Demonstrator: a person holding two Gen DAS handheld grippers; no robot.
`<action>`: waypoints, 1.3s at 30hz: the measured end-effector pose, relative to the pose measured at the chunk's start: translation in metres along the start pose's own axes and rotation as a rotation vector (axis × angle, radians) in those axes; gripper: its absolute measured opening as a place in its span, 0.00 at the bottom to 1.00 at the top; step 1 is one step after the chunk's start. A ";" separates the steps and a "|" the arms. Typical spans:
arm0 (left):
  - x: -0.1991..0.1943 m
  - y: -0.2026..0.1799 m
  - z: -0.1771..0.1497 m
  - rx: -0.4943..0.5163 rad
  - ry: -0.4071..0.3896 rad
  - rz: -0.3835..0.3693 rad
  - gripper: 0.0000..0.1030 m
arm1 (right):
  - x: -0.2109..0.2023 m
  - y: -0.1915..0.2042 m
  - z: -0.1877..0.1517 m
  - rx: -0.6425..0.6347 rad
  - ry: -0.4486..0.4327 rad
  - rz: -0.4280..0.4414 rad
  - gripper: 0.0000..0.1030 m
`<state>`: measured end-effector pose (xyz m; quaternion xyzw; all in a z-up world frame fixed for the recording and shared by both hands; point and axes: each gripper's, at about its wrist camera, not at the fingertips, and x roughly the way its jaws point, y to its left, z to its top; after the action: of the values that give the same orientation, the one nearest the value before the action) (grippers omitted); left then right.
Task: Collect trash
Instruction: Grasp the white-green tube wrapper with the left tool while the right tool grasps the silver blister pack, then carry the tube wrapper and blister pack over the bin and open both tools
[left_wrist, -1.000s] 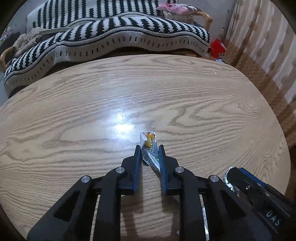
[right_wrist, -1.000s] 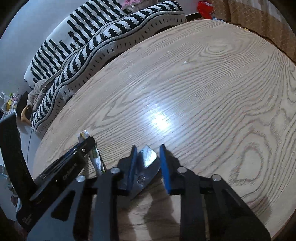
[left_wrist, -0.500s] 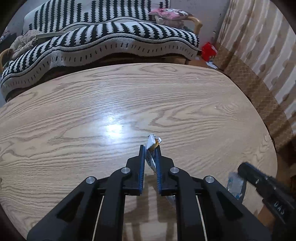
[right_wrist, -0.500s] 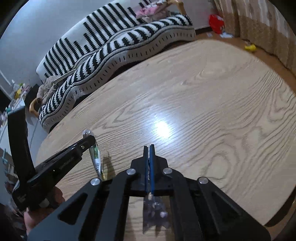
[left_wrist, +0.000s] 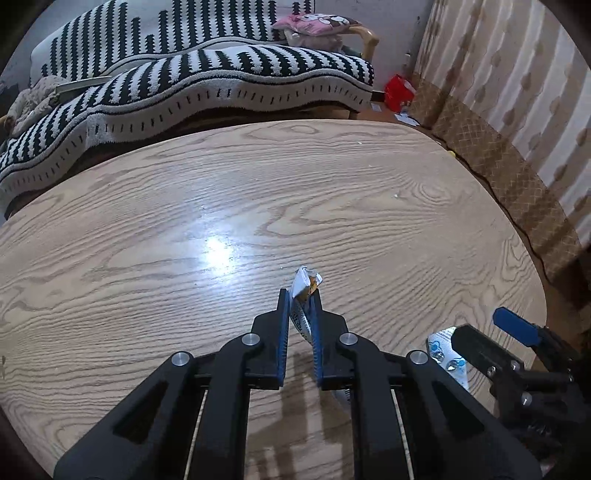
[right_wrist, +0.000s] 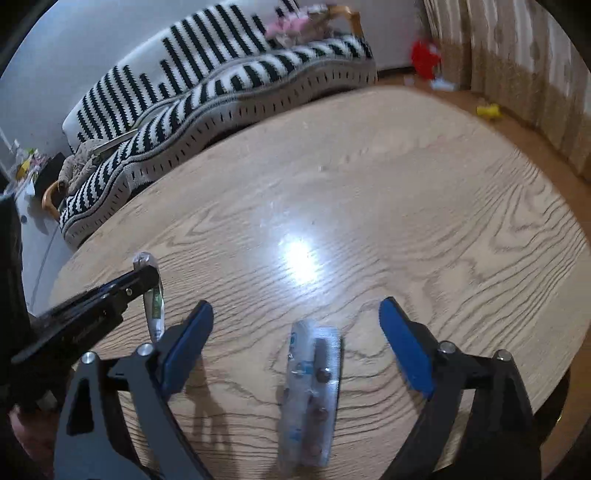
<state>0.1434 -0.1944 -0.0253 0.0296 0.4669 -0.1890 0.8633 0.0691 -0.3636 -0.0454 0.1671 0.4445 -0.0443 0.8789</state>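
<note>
The big wooden table (left_wrist: 184, 229) is bare far ahead; only the striped sofa (left_wrist: 207, 74) blocks beyond it.

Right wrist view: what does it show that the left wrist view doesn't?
Only the right wrist view shows the right gripper wide open, its jaws just opened, with the blister pack lying free between them.

Only the left wrist view shows the left gripper head-on, shut on the snack wrapper.

Both show the wooden table, the striped sofa, the red bag, and each other's gripper at the frame edge.
</note>
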 end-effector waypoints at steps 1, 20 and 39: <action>-0.001 0.000 -0.001 0.004 0.002 -0.001 0.10 | 0.002 0.001 -0.003 -0.011 0.013 -0.010 0.83; -0.020 0.011 -0.024 0.044 0.001 0.008 0.10 | -0.003 0.011 -0.035 -0.139 0.034 -0.187 0.28; -0.017 -0.215 -0.068 0.440 0.023 -0.289 0.10 | -0.130 -0.203 -0.088 0.230 -0.082 -0.342 0.28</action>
<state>0.0046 -0.3732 -0.0225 0.1518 0.4236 -0.4073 0.7947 -0.1220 -0.5341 -0.0416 0.1862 0.4221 -0.2502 0.8512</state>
